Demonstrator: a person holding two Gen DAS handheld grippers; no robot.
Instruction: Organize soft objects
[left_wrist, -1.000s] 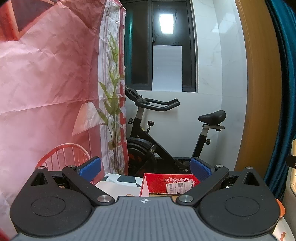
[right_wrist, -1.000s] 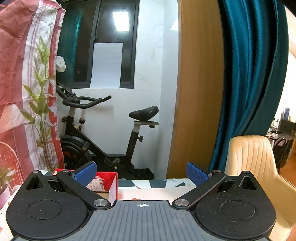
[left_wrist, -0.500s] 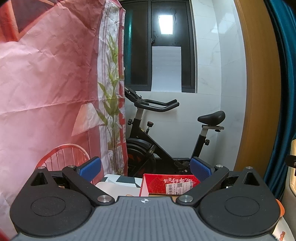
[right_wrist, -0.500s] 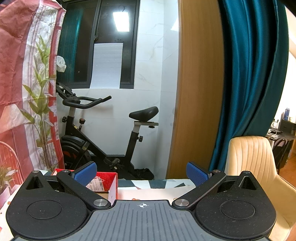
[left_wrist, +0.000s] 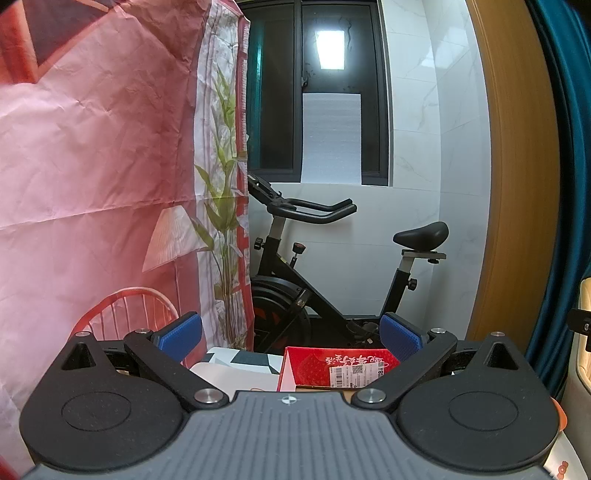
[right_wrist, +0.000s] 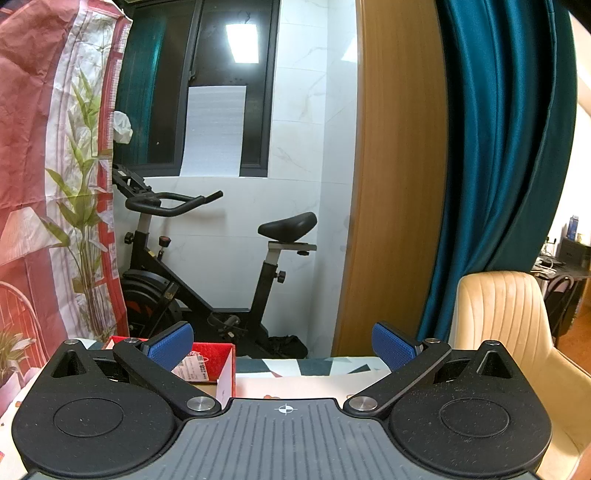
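Observation:
My left gripper (left_wrist: 290, 334) is open and empty, held level above the table and facing the far wall. A red cardboard box (left_wrist: 332, 369) with a white label sits just beyond and below its fingers. My right gripper (right_wrist: 282, 341) is open and empty too. The same red box (right_wrist: 207, 365) shows behind its left finger. No soft objects are in view; both gripper bodies hide the near table.
The table (right_wrist: 314, 376) has a white and dark patterned cover. A black exercise bike (left_wrist: 332, 266) stands beyond it by the white wall. A pink printed backdrop (left_wrist: 92, 166) hangs at left. A cream chair (right_wrist: 509, 325) and teal curtain (right_wrist: 509, 147) are at right.

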